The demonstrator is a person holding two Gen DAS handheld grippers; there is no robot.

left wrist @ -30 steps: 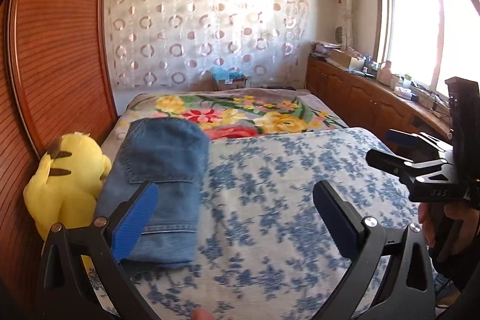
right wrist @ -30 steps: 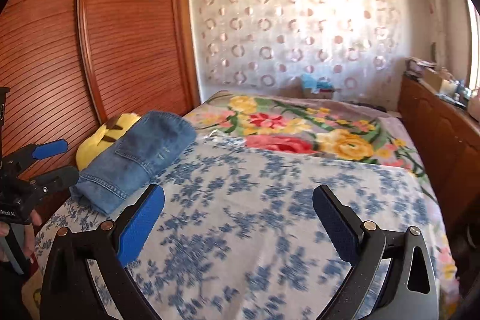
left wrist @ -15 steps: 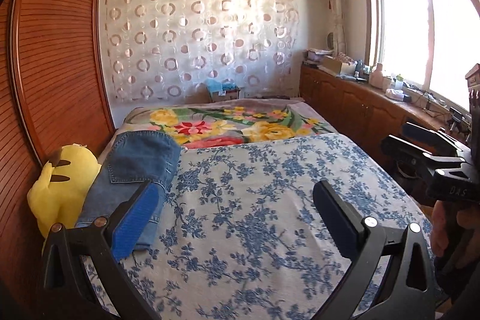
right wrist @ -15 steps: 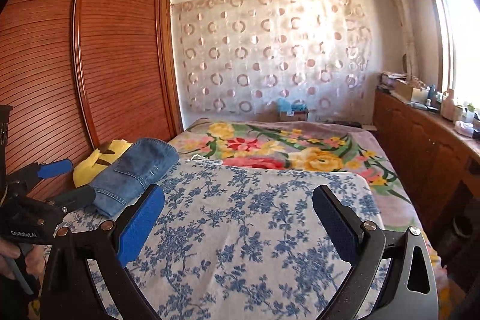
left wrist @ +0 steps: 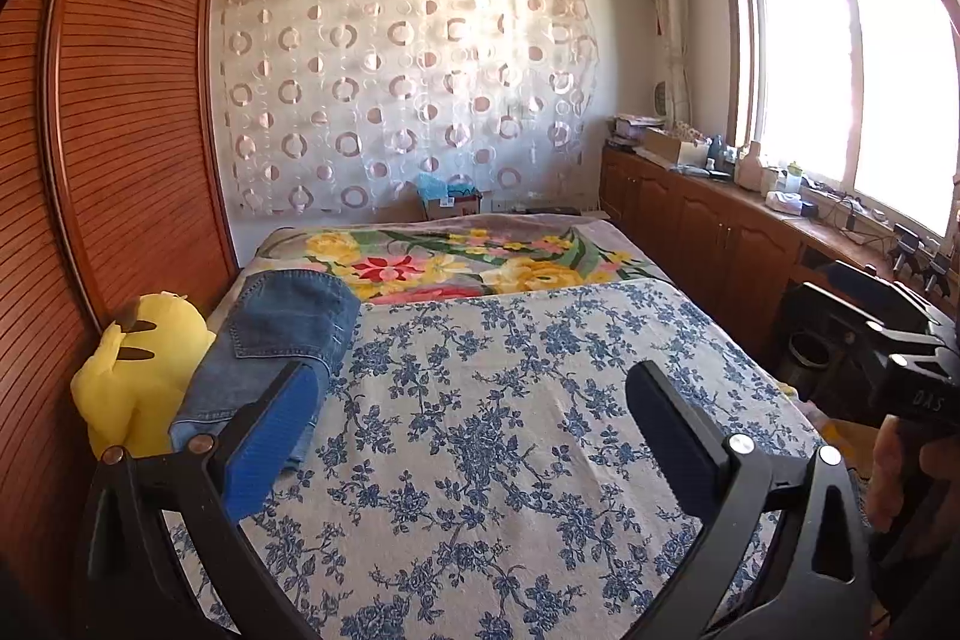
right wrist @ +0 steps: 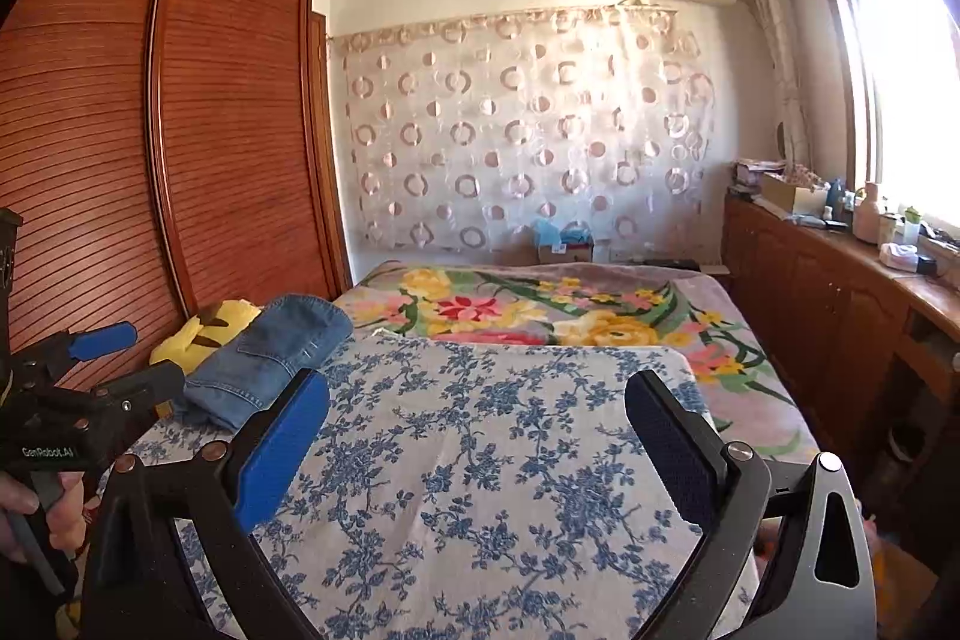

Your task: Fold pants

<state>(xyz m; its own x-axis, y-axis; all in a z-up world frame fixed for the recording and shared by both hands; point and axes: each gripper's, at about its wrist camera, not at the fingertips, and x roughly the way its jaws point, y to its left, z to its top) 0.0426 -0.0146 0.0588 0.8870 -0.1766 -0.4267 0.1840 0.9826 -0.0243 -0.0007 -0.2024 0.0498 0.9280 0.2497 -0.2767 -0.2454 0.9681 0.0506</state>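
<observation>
Blue jeans (left wrist: pixel 270 340) lie folded in a compact stack at the left edge of the bed, on the blue-flowered sheet (left wrist: pixel 510 430), next to a yellow plush toy. They also show in the right wrist view (right wrist: pixel 270 358). My left gripper (left wrist: pixel 474 400) is open and empty, held back from the bed and above it, the jeans ahead to its left. My right gripper (right wrist: pixel 477 406) is open and empty, well right of the jeans. Each gripper also shows from the side in the other view: the right one (left wrist: pixel 864 316), the left one (right wrist: pixel 120 358).
A yellow plush toy (left wrist: pixel 138 364) leans on the wooden wardrobe (left wrist: pixel 120 130) left of the jeans. A floral blanket (left wrist: pixel 468 262) covers the far half of the bed. Wooden cabinets (left wrist: pixel 720 232) with clutter run under the window at right.
Both grippers have drawn back and tilted up from the bed; the jeans now look smaller and farther away. The jeans have not moved. Both grippers stay open.
</observation>
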